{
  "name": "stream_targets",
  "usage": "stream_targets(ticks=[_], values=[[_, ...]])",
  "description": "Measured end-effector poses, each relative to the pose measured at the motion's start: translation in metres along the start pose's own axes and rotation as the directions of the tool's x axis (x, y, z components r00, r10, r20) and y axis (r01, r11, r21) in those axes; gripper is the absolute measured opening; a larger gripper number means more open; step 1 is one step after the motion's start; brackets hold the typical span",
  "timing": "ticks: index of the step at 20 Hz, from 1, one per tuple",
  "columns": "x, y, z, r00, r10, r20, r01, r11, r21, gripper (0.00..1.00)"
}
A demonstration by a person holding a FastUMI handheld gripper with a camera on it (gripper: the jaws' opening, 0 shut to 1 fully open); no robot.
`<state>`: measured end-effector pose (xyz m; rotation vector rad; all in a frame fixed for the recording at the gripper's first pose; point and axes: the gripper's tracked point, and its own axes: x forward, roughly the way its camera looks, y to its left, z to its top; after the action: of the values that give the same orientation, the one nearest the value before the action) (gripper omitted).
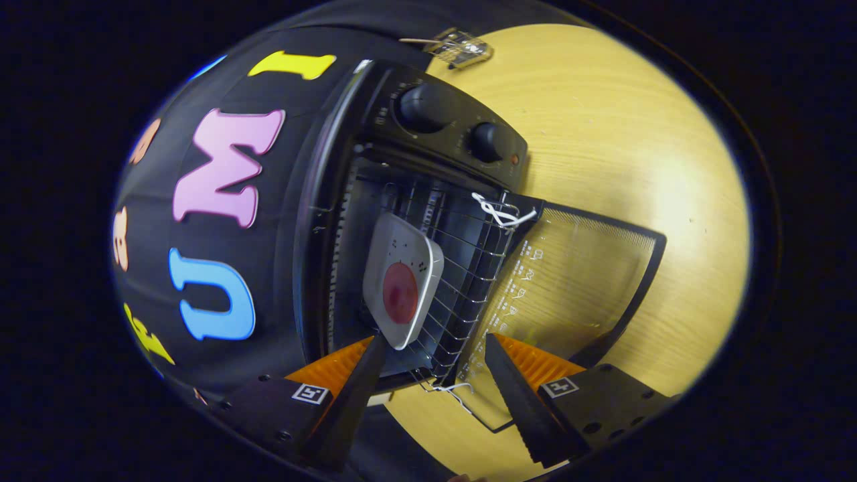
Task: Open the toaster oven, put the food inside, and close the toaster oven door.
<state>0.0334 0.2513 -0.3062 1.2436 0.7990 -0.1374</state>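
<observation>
One round red food item (400,292) on square white plate (404,280), resting on wire rack (469,248) inside black toaster oven (428,201). Glass door (576,281) down, fully open on pale wooden table (636,134). Gripper (435,355) spread wide, empty, just short of rack. Loading step judged done; next: get under door's far edge, swing shut.

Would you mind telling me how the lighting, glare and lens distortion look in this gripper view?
In the gripper view, the fisheye lens bends the toaster oven and its open glass door into curves, and the scene is rolled sideways; a bright glare patch washes out the wooden table; the oven cavity is dark, yet the plate on the rack stays sharp; the open gripper looks sharp.
</observation>
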Motion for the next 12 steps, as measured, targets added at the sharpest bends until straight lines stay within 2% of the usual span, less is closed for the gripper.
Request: stream_targets(ticks=[3,6,8,12], values=[[-0.025,-0.009,0.013,1.000,0.017,0.008,-0.016,0.987,-0.157,0.99],[-0.052,-0.021,0.021,1.000,-0.010,0.021,0.015,0.956,-0.291,0.99],[-0.071,-0.021,0.018,0.999,-0.004,0.031,0.018,0.894,-0.448,0.98],[-0.096,-0.026,0.008,0.999,-0.019,0.028,0.033,0.708,-0.705,0.98]])
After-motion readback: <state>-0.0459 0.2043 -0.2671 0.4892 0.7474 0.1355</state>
